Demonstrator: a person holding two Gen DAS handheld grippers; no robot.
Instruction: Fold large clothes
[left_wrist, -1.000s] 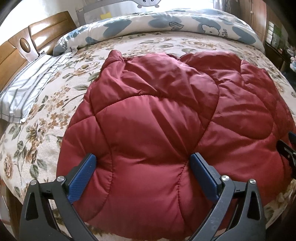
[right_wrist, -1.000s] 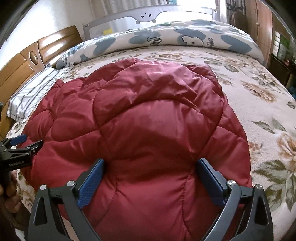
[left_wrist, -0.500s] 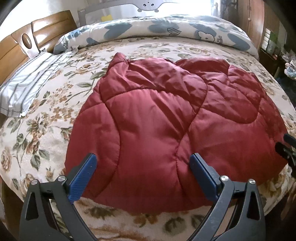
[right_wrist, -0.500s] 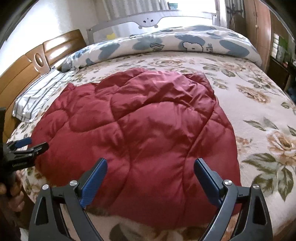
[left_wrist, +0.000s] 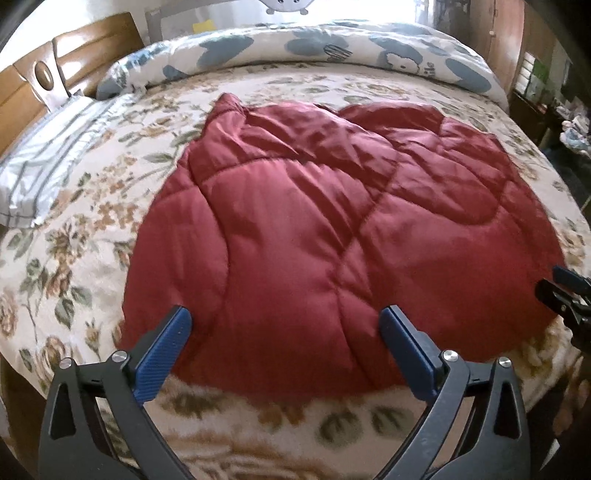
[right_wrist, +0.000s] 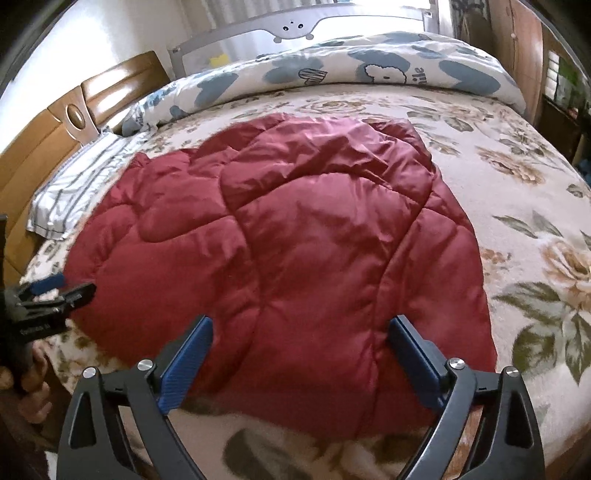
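1. Red quilted jacket (left_wrist: 332, 236) lies spread flat on the floral blanket (left_wrist: 74, 221) that covers the bed, its padded panels puffed and creased, near the blanket's close edge.
2. Left gripper (left_wrist: 286, 332) hangs above the jacket's near hem with its blue pads (left_wrist: 162, 354) spread wide apart, gripping nothing; a strip of blanket shows below the hem.
3. Right gripper (right_wrist: 301, 341) hangs over the same hem further along, its jaws likewise released and holding nothing.
4. In the right wrist view the left gripper shows at the jacket's left corner, with a hand (right_wrist: 31, 391) on its handle.
5. Beyond the jacket, a white duvet with blue shapes (right_wrist: 369, 70) lies rolled along the far side of the bed.
6. Left of the jacket rests a striped pillow (left_wrist: 48, 166), against the wooden headboard (right_wrist: 74, 122).
7. No container is in view; only the bed bears the jacket.
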